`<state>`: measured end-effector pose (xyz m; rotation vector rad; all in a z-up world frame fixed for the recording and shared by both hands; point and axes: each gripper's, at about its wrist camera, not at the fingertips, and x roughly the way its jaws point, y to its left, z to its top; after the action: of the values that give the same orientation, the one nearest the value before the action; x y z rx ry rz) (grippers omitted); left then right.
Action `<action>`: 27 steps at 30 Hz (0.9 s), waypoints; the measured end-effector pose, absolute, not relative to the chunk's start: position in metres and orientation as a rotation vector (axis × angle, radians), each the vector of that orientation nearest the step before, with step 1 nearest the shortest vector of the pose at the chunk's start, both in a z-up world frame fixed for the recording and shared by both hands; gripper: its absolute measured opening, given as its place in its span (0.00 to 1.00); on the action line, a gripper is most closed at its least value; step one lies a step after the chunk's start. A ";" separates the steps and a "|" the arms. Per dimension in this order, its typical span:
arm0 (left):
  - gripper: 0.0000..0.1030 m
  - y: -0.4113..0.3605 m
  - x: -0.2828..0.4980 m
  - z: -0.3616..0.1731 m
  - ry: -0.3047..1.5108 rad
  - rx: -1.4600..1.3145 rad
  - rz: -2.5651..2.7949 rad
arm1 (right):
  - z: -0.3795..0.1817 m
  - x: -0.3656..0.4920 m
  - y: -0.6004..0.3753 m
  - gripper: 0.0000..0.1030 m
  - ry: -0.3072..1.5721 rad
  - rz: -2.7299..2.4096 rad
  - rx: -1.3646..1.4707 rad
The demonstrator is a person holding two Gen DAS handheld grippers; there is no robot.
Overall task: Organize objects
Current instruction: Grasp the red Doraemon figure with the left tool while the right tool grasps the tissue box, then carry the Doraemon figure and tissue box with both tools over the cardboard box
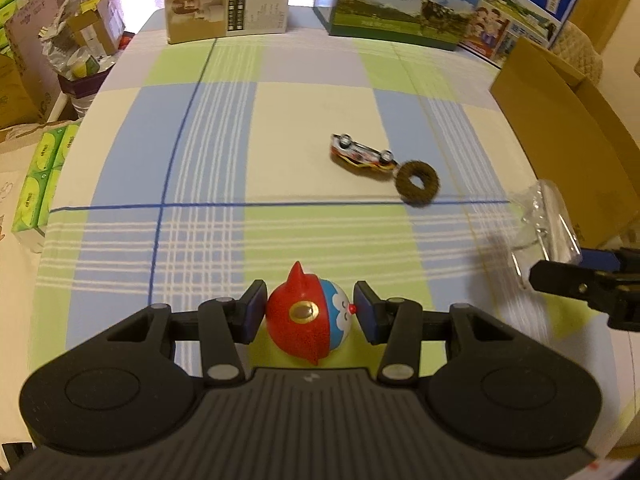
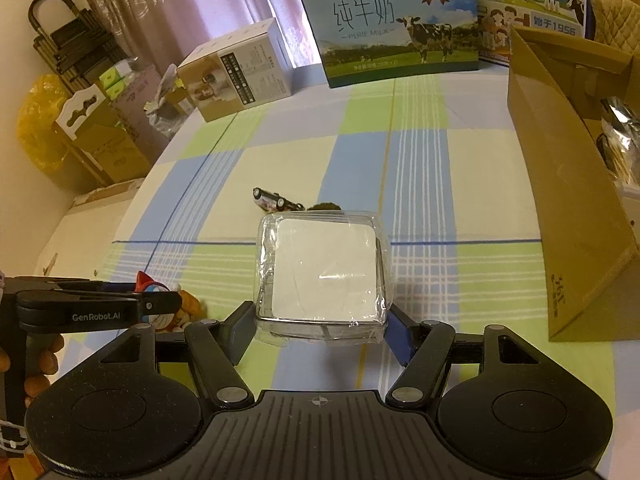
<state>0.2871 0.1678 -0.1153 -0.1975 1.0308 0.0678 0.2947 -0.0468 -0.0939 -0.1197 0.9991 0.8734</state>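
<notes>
On the checked tablecloth [image 2: 420,168] our right gripper [image 2: 322,330] clamps the plastic box [image 2: 324,272] — brown carton [image 2: 568,208] right; left gripper [image 1: 310,312], unclenched, straddles the toy [image 1: 308,314].

A lived-in room of a home. A desk [image 2: 360,152] wears a checked cloth in blue, green and cream. Milk cartons [image 2: 396,24] printed with cows stand along its far edge beside a small product box [image 2: 240,68]. Pink patterned curtains [image 2: 180,0] hang behind. Off the desk's left side sit open cardboard boxes [image 2: 108,144], packs of green tissues [image 1: 44,176] and a yellow plastic bag [image 2: 38,120].
</notes>
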 end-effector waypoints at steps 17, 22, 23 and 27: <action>0.41 0.099 0.287 -0.058 0.938 -0.152 -0.074 | -0.057 0.293 -0.094 0.63 0.928 0.879 -0.100; 0.41 0.071 0.299 -0.042 0.900 -0.117 -0.123 | -0.038 0.306 -0.119 0.63 0.885 0.867 -0.078; 0.41 0.065 0.302 -0.038 0.893 -0.110 -0.132 | -0.035 0.309 -0.124 0.63 0.878 0.862 -0.073; 0.41 0.044 0.313 -0.028 0.864 -0.081 -0.159 | -0.025 0.323 -0.146 0.63 0.856 0.838 -0.064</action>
<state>0.3127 0.0439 -0.0281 -0.0808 0.8638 -0.1587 0.3231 -0.1460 -0.0250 -0.0643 0.8556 0.8381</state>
